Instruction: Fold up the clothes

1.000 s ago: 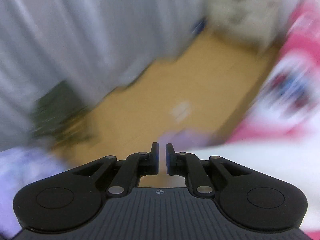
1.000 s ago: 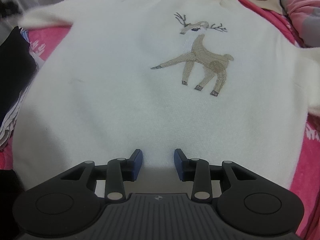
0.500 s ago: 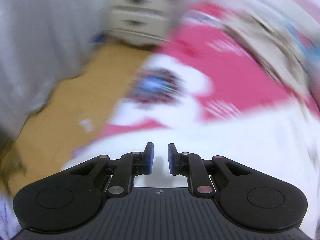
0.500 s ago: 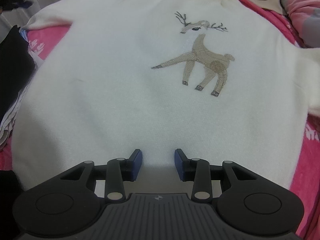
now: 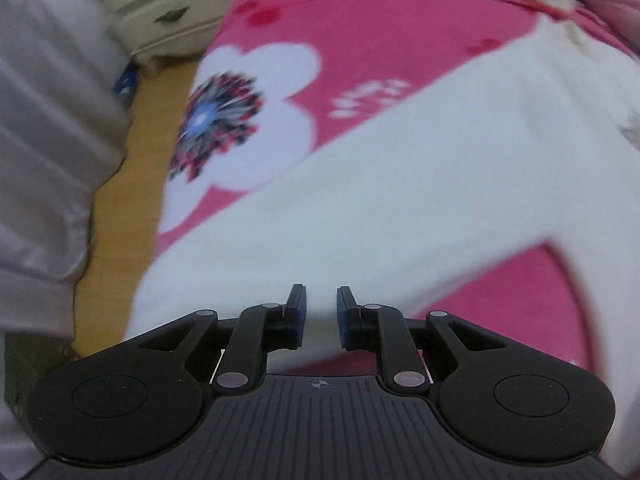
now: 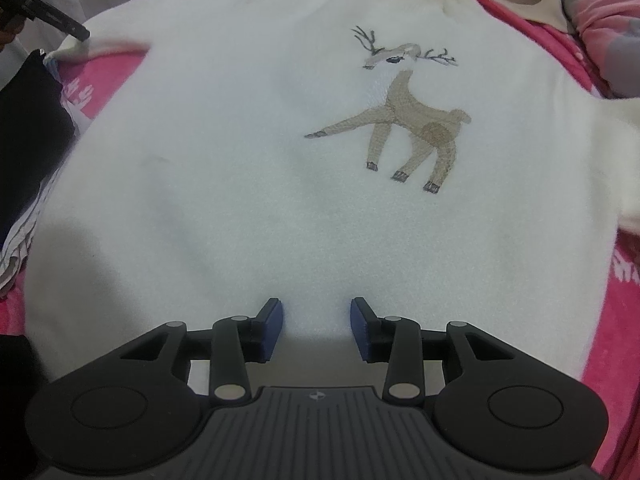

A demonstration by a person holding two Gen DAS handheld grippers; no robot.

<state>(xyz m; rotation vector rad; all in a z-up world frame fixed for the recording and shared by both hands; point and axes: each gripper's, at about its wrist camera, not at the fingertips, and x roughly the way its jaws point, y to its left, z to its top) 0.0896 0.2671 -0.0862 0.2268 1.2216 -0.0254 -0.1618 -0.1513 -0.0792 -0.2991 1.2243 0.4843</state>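
Observation:
A white sweater (image 6: 240, 160) with a tan reindeer (image 6: 408, 128) lies face up on a pink bedspread (image 5: 400, 20). My right gripper (image 6: 316, 320) is open over the sweater's bottom hem, with fabric showing between its blue pads. The sweater's left sleeve (image 5: 400, 200) stretches out across the bed. My left gripper (image 5: 321, 308) hangs over the cuff end of that sleeve with its jaws narrowly parted. The sleeve looks blurred behind them and not pinched. From the right wrist, the left gripper (image 6: 78, 34) is a dark tip at the cuff, top left.
A dark folded garment (image 6: 28, 140) lies at the sweater's left. Pink and beige clothes (image 6: 600, 8) are heaped at the top right. Past the bed's edge are a wooden floor (image 5: 132, 180), a white dresser (image 5: 160, 4) and a grey curtain (image 5: 48, 140).
The left gripper swung and rolled from facing the floor and curtain to over the sleeve's cuff, and its jaws parted a little. The right gripper stayed still over the hem.

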